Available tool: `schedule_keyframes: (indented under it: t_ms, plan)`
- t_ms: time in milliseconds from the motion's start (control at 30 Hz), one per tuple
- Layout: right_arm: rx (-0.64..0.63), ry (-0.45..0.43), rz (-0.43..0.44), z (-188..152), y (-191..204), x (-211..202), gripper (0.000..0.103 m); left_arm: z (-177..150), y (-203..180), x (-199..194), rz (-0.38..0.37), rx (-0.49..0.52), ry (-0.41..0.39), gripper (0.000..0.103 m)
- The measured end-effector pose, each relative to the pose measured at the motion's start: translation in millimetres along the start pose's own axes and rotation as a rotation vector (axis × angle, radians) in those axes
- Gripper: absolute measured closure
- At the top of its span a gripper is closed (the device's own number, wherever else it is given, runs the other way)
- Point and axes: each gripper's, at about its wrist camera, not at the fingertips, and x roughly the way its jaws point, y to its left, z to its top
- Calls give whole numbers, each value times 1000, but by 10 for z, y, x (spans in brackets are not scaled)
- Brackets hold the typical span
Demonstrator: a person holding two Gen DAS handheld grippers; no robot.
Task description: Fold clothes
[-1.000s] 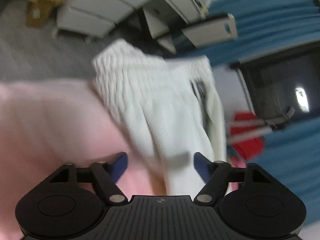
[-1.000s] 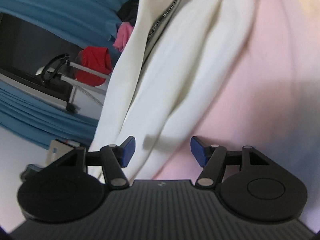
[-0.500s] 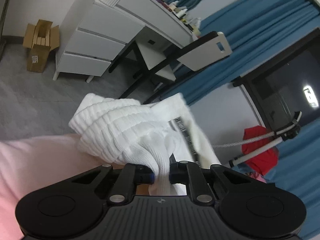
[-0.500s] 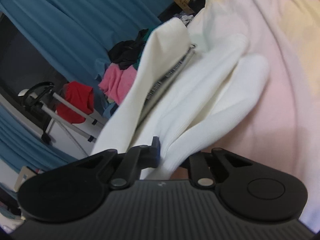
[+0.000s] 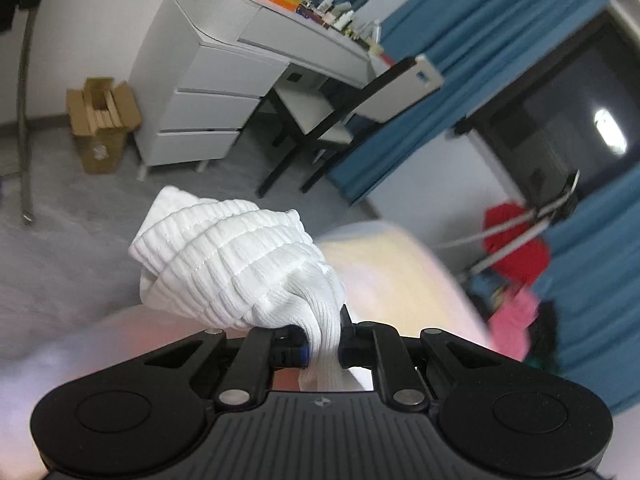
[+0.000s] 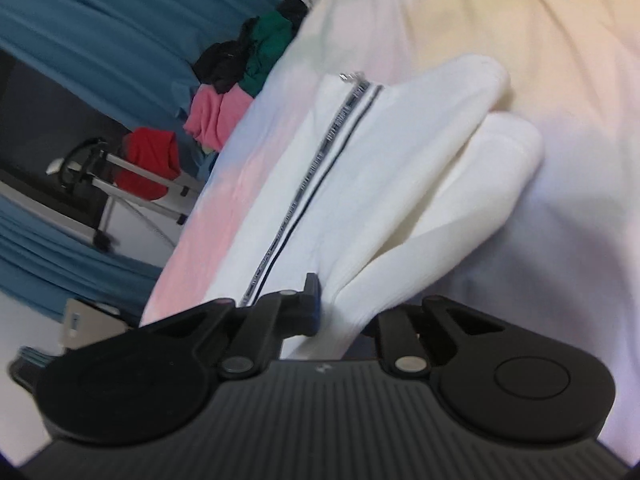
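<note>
white zip top [image 6: 400, 168]: soft, floppy, looks light, lies partly on the pink bed cover [image 6: 560, 60] | left gripper [image 5: 323, 346] pinches its ribbed hem | right gripper [image 6: 344, 312] pinches the smooth cloth beside the zipper [image 6: 320, 160] | best to hold thick edges, thin cloth may slip

Garment [image 6: 384, 184] on bed [image 6: 560, 60], chair [image 5: 344, 120] behind.

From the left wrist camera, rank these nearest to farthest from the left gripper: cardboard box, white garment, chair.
1. White garment, clamped in the left gripper.
2. Chair, ahead and right of centre, at the desk.
3. Cardboard box, far left on the floor; close to the chair's range, so this ranking is uncertain.
</note>
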Motion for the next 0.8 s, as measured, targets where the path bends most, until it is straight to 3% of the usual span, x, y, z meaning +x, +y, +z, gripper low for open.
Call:
schedule_keyframes:
  t_ms: [133,233,333,400,533,667,700,800]
  plan:
    - [100,88,-59,-102,-288,-89,88,-175,381,33,39,-4,66,87]
    - [126,28,-86,-92,-354,-262,86,-309,614,83,45,0,95,80]
    - [149,-39,-111,-78,-411,-444,70,-441,656,9,33,75,93,69]
    - [165,-84,-128,-69,-449,-566,60,-537,591,-148,52,167,84,56]
    - [195,-173,-162,-50,-525,-808,60,-803,280,-583,108,406,-14,47]
    - [161,-294,-111,5,-517,-1026,60,-1118,-202,-980,34,648,-114,39]
    - [142,-305,-91,18,-475,-1025,60,-1239,-339,-1006,-9,700,-107,36]
    - [107,-227,-8,33,-428,-897,58,-1603,-748,-1082,-138,854,-86,29]
